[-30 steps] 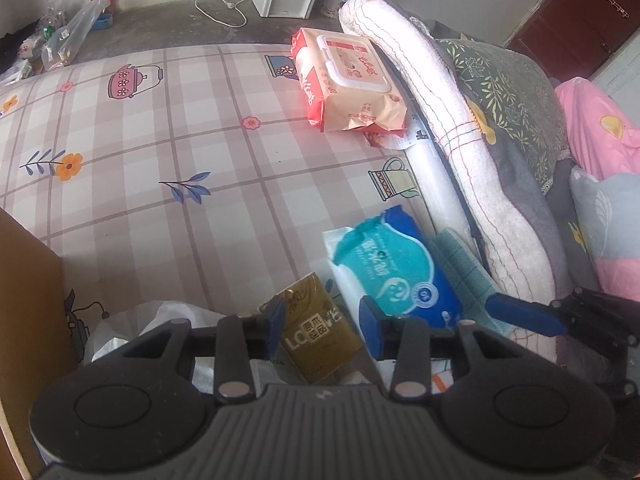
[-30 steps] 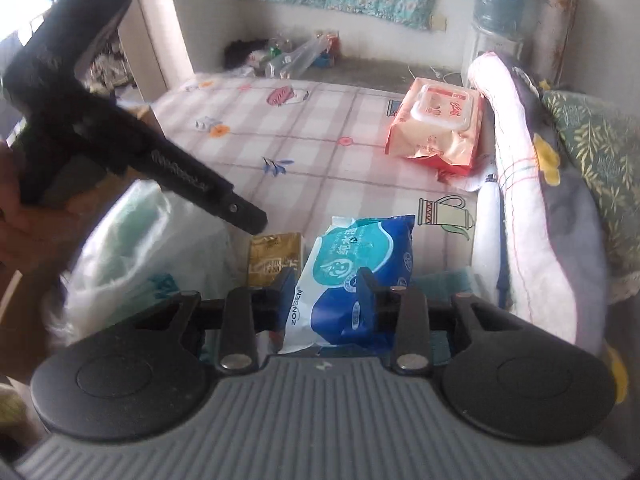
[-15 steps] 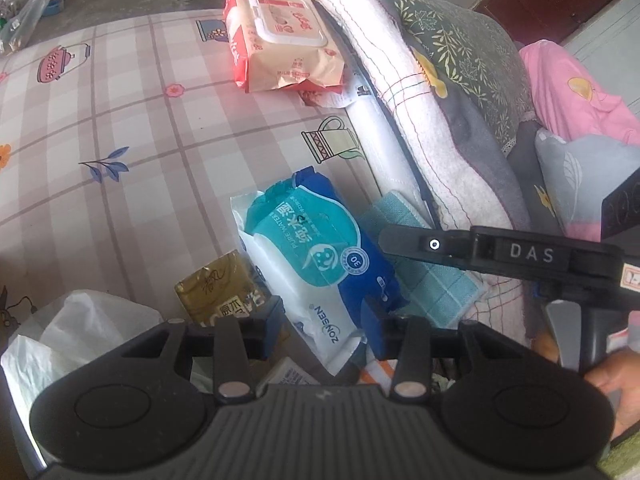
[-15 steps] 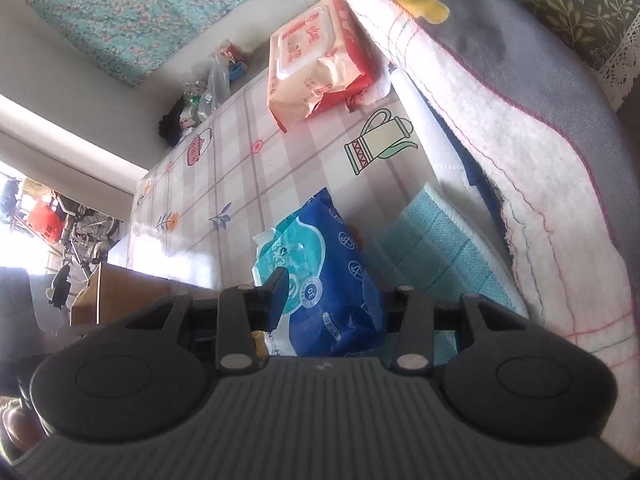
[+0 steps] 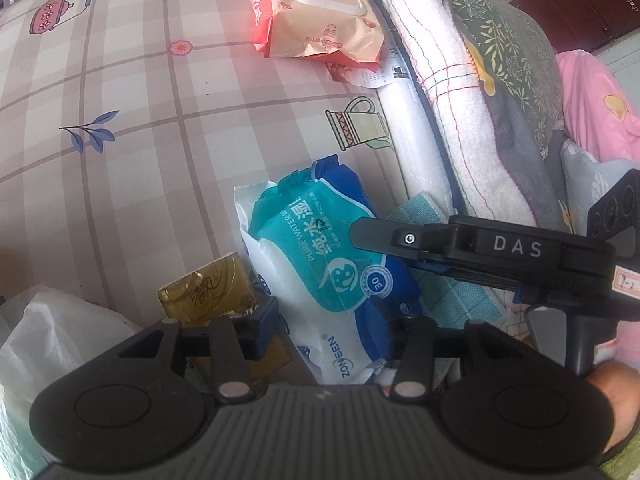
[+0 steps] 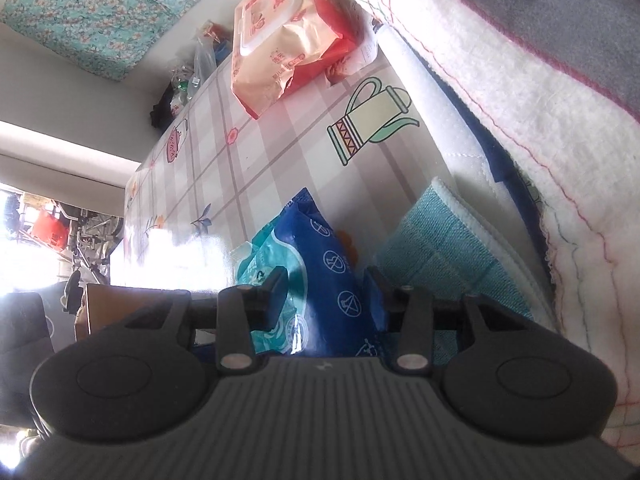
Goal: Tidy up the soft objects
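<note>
A blue and teal wet-wipes pack (image 5: pixel 320 264) lies on the checked tablecloth (image 5: pixel 120 120). My left gripper (image 5: pixel 334 320) is open, with its jaws either side of the pack's near end. My right gripper (image 5: pixel 360 236) reaches in from the right over the same pack. In the right wrist view the right gripper (image 6: pixel 328 296) is open with the pack (image 6: pixel 320 264) between its jaws. A folded teal cloth (image 6: pixel 440 248) lies just right of the pack. A red and peach wipes pack (image 5: pixel 316 12) lies farther back.
A gold tissue packet (image 5: pixel 208 292) sits left of the blue pack. A white plastic bag (image 5: pixel 52 340) lies at the lower left. A rolled white towel and quilts (image 5: pixel 460 100) run along the right side. A brown box edge (image 6: pixel 104 308) shows at the left.
Both grippers have moved in close to the blue pack. The right gripper has tilted and lowered so that the pack lies between its jaws. The left view has shifted right and closer.
</note>
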